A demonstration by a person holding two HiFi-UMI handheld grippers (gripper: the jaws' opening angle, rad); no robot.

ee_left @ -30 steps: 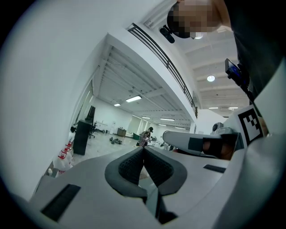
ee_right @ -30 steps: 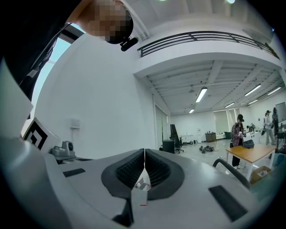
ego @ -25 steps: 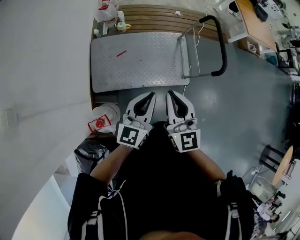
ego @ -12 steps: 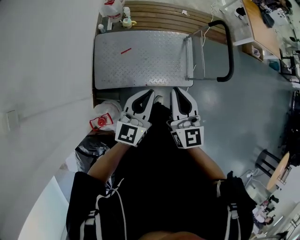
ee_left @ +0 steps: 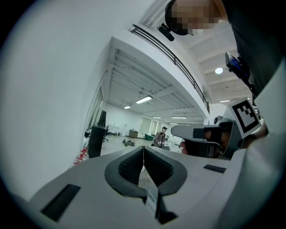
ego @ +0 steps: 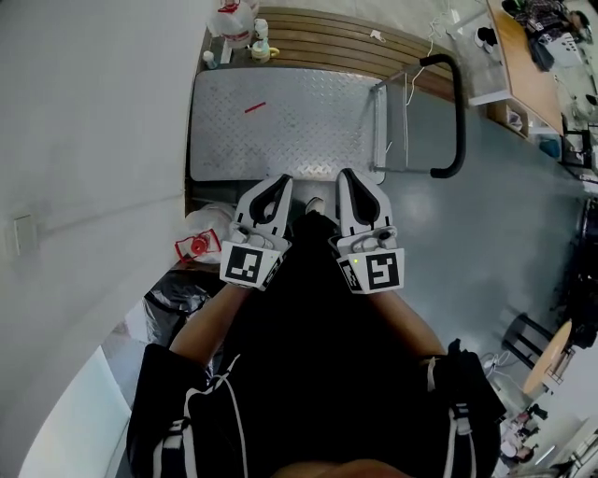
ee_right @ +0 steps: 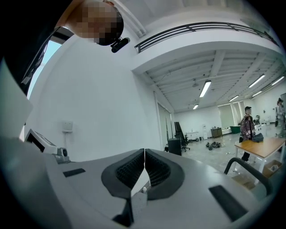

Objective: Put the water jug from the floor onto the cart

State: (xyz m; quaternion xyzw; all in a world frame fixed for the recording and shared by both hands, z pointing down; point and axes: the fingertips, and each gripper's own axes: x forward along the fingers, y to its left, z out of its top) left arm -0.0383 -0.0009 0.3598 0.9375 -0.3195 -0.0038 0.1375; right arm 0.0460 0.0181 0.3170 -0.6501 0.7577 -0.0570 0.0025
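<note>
Water jug (ego: 204, 229) beside black bag (ego: 177, 297), cart (ego: 299, 140) ahead

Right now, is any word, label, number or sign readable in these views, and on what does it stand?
None can be read.
Water jug on the floor: red label, too blurred.
Far jug beyond the cart: red label, too small.
Marker cubes: square patterns, no letters.
</note>
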